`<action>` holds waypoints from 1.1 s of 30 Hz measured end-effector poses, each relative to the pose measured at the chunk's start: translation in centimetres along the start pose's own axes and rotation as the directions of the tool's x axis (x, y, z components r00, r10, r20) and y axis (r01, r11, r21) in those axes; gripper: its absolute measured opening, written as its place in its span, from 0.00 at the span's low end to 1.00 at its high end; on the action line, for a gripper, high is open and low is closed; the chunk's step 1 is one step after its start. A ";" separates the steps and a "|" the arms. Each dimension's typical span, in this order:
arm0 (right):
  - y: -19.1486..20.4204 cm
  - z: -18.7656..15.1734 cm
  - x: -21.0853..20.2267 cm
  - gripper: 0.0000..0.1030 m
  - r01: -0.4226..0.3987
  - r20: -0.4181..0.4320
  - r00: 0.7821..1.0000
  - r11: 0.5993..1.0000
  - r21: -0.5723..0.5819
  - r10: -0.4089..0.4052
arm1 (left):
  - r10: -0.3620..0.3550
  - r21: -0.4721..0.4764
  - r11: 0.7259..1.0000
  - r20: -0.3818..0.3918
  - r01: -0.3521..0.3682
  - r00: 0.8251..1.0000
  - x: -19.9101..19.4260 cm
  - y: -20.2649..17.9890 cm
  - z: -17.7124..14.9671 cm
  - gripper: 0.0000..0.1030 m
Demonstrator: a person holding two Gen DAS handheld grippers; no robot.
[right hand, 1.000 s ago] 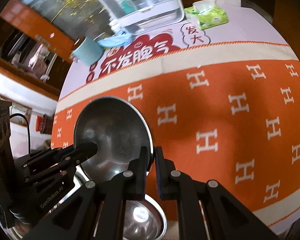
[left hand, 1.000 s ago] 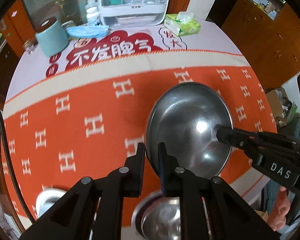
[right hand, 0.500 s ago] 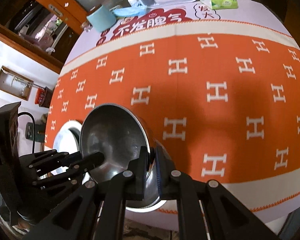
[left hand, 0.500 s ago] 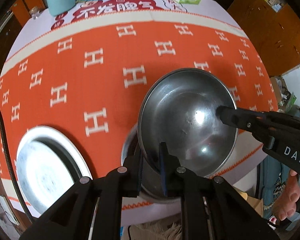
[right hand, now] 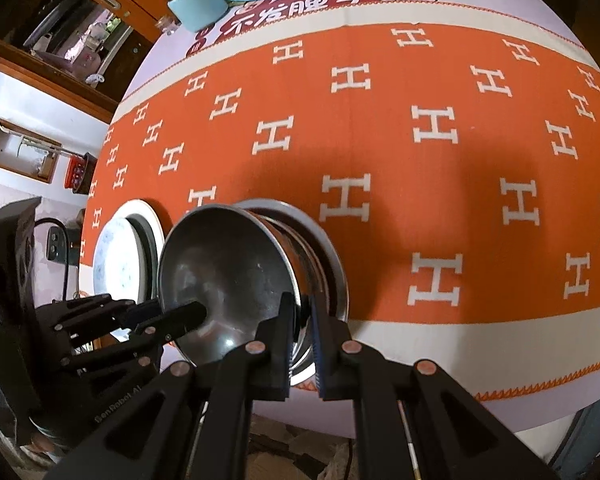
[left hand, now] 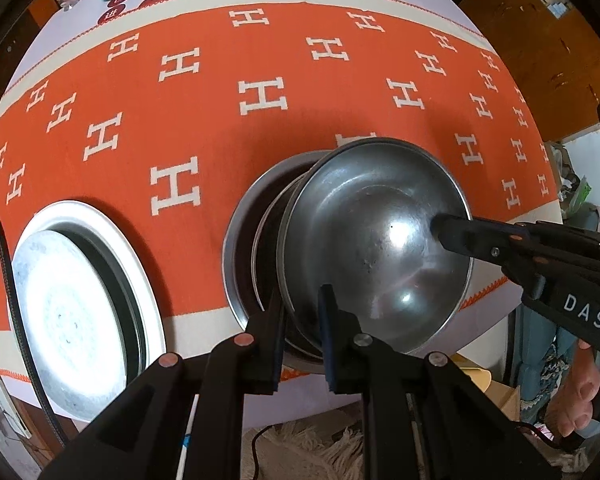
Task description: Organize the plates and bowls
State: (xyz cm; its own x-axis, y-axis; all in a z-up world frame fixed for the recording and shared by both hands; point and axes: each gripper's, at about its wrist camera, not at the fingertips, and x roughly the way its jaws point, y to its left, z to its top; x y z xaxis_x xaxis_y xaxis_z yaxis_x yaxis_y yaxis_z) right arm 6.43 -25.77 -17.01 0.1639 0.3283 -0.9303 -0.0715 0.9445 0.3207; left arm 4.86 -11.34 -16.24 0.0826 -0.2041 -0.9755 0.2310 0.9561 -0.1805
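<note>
A steel bowl (left hand: pixel 376 240), pinched at opposite points of its rim by two hand-held grippers, hung tilted over a stack of steel bowls (left hand: pixel 256 240) at the near edge of the orange H-patterned tablecloth (left hand: pixel 260 96). One second earlier the same bowl had been carried high above bare cloth, with the stack only glimpsed below; half a second earlier it had come over the stack; at this moment its lower side sat partly inside the topmost nested bowl, though whether metal touched metal could not be told.

The left gripper (left hand: pixel 302 320) had its jaws almost fully closed on the near rim, one finger inside the bowl and one outside. The right gripper (right hand: pixel 302 332) was clamped in the same way on the opposite rim, and its black finger showed in the left wrist view reaching across the bowl's wall. Neither grip had loosened over the second.

A white plate with a faint blue pattern (left hand: pixel 76 312) lay just to the left of the stack, apart from it.

Judged from this, the bowl was close to being nested. What remained was probably to level it, seat it and release; the tilt suggested it could catch on the stack's rim if released early.
</note>
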 end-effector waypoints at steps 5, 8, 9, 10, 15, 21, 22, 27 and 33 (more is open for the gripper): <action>0.5 -0.3 0.9 0.11 0.048 -0.022 0.999 0.998 -0.043 -0.049 | 0.029 0.009 1.000 0.020 -0.029 0.999 -0.1 -0.2 -0.1 0.20; 0.8 -0.5 0.9 0.13 0.045 -0.016 0.999 0.997 -0.056 -0.046 | 0.042 0.011 0.999 0.043 -0.042 0.998 -0.5 -0.2 -0.2 0.42; 0.8 -0.5 0.8 0.14 0.053 -0.005 0.999 0.997 -0.060 -0.054 | 0.054 0.012 0.998 0.054 -0.055 0.997 -0.7 -0.2 -0.2 0.47; 0.8 -0.5 0.6 0.14 0.059 0.002 0.998 0.996 -0.063 -0.059 | 0.059 0.012 0.998 0.063 -0.060 0.996 -0.9 -0.1 -0.2 0.53; 0.9 -0.5 -0.2 0.26 0.046 0.034 0.998 0.997 -0.068 -0.044 | 0.044 0.001 0.999 0.085 -0.044 0.995 -1.7 0.2 -0.2 0.56; 1.2 -0.7 -0.6 0.26 0.042 0.046 0.998 0.996 -0.073 -0.039 | 0.035 -0.015 0.999 0.092 -0.034 0.995 -1.8 0.5 -0.4 0.61; 1.2 -0.8 -0.6 0.26 0.042 0.047 0.998 0.996 -0.073 -0.038 | 0.036 -0.017 0.999 0.093 -0.034 0.995 -1.8 0.5 -0.4 0.62; 1.2 -1.3 -0.8 0.26 0.036 0.057 0.998 0.997 -0.074 -0.032 | 0.028 -0.022 0.999 0.106 -0.026 0.994 -2.2 0.5 -0.5 0.64; 1.2 -1.7 -1.5 0.26 0.019 0.089 0.996 0.998 -0.067 -0.013 | -0.007 -0.031 0.999 0.146 0.012 0.989 -3.0 0.8 -0.8 0.72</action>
State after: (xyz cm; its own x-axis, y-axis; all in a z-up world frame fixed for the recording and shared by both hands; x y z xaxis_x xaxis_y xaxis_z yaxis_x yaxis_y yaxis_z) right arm 4.47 -25.13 -15.54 0.2517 0.3163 -0.9147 -0.1345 0.9473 0.2906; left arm 4.06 -9.79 -13.56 0.2212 -0.2393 -0.9454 0.2015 0.9597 -0.1958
